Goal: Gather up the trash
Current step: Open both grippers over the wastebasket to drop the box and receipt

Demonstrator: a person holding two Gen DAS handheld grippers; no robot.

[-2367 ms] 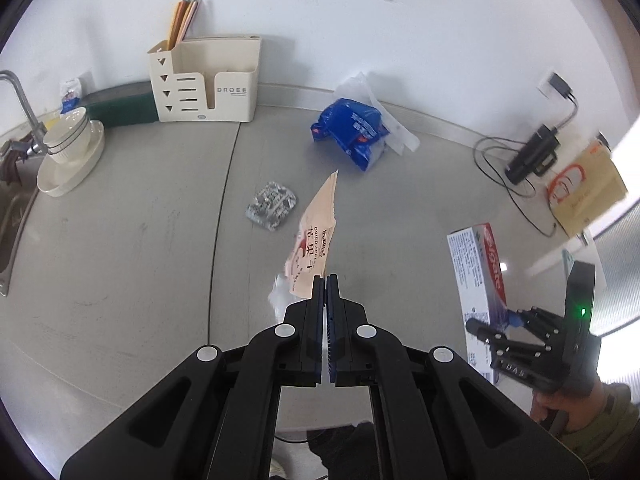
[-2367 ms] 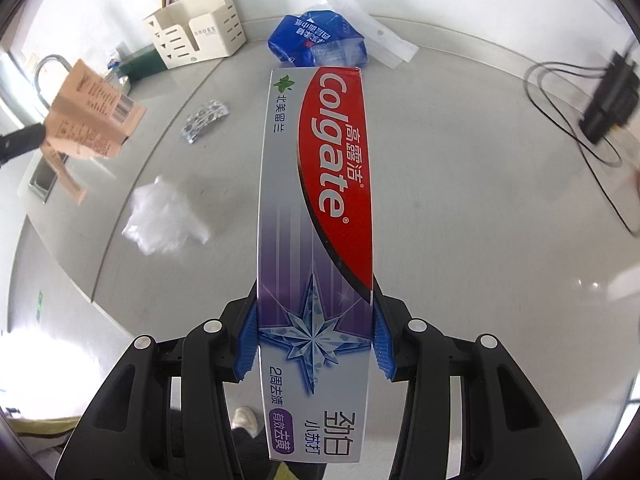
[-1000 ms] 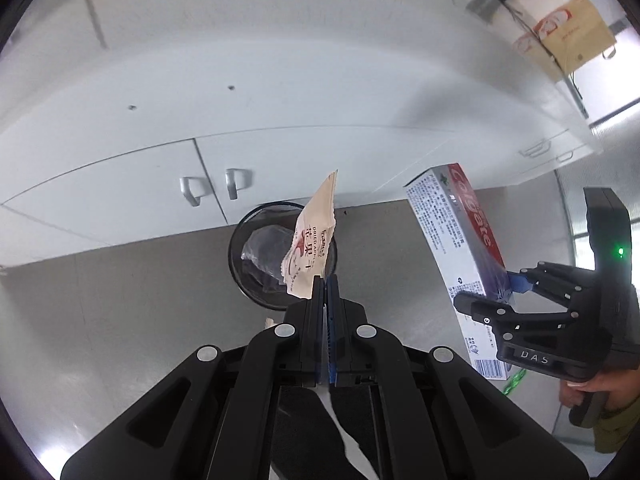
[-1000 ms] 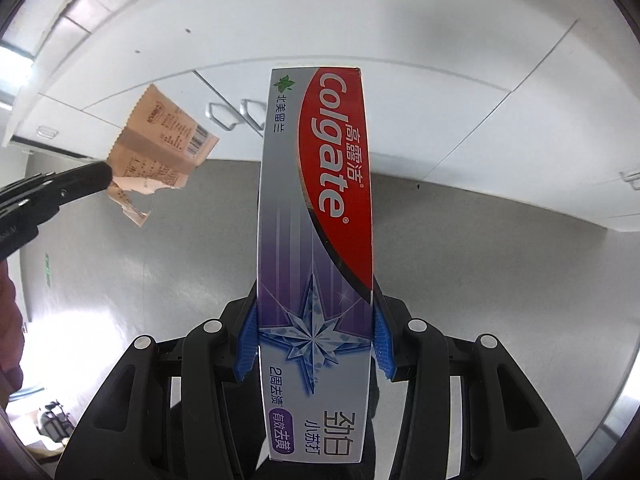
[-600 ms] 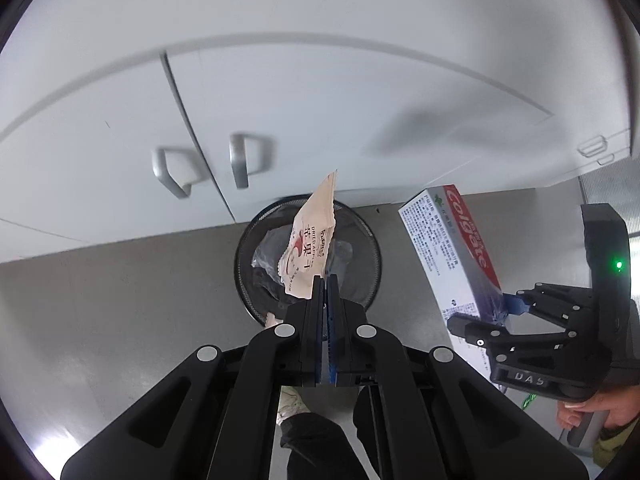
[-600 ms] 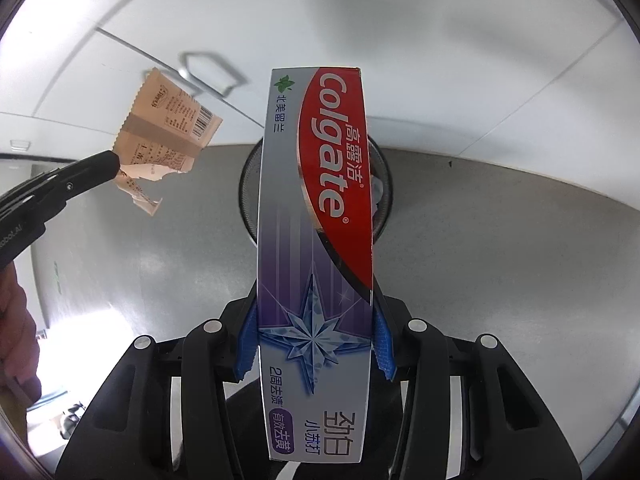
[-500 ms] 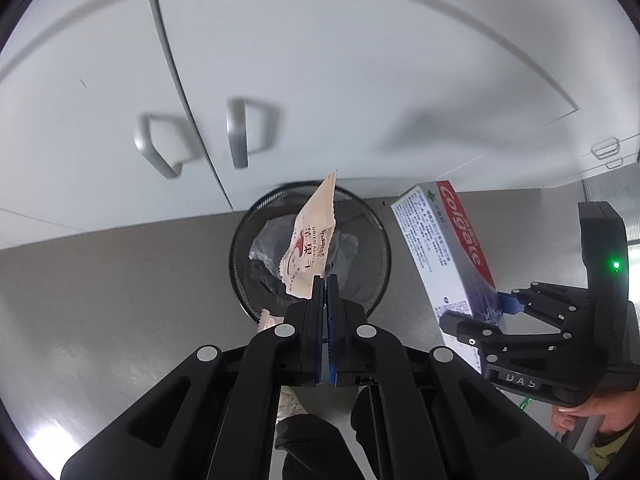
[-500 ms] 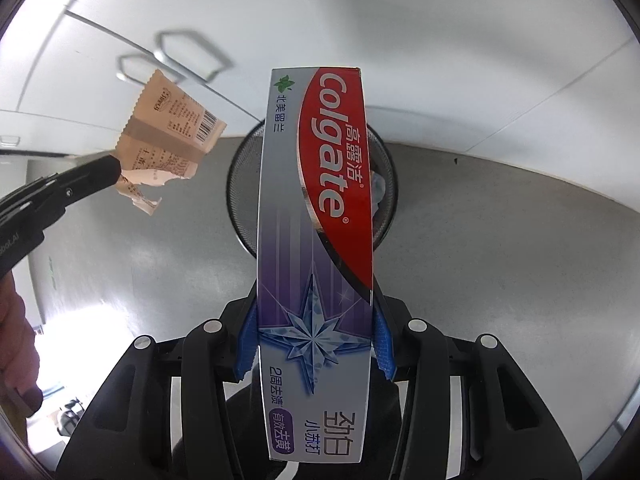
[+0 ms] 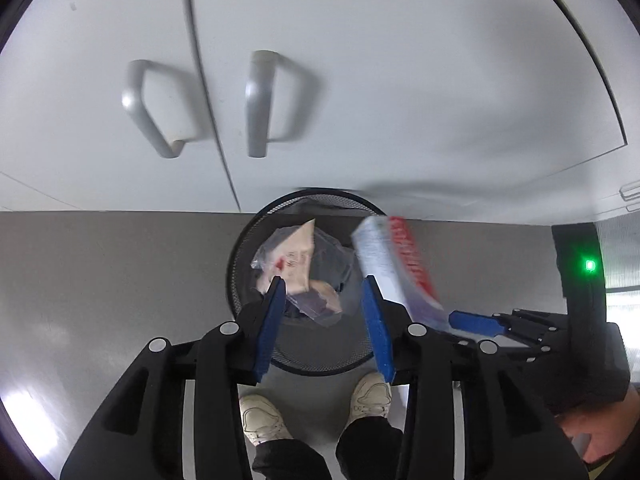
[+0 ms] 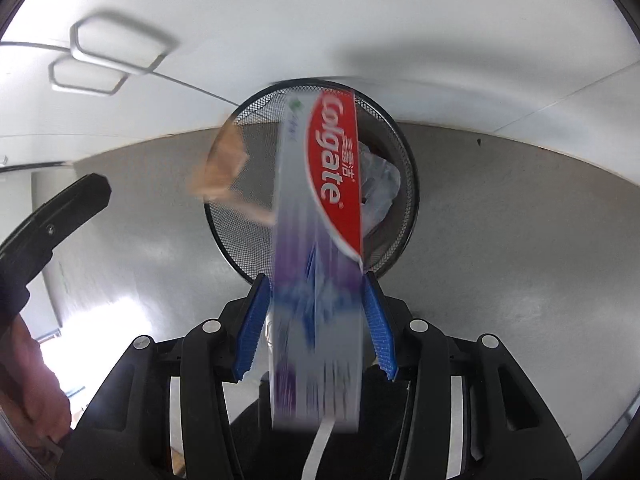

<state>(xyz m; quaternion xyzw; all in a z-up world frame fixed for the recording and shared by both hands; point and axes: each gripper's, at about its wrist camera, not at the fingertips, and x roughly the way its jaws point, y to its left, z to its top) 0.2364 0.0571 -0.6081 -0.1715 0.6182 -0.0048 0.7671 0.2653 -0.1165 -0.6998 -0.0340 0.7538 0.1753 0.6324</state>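
Your toothpaste box (image 10: pixel 320 240) is motion-blurred, its lower end cut off behind the right gripper (image 10: pixel 316 320); the torn wrapper (image 10: pixel 220 172) over the bin's left rim (image 10: pixel 412 184) is smeared.

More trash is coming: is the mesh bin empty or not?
Not empty: crumpled clear plastic lies inside the mesh bin, below its rim.

The toothpaste box (image 10: pixel 316 248) is showing red, silver and purple, with white lettering. The mesh bin (image 9: pixel 240 248) is looking black, the torn wrapper (image 9: pixel 298 260) pale peach, the floor (image 9: pixel 100 264) grey.
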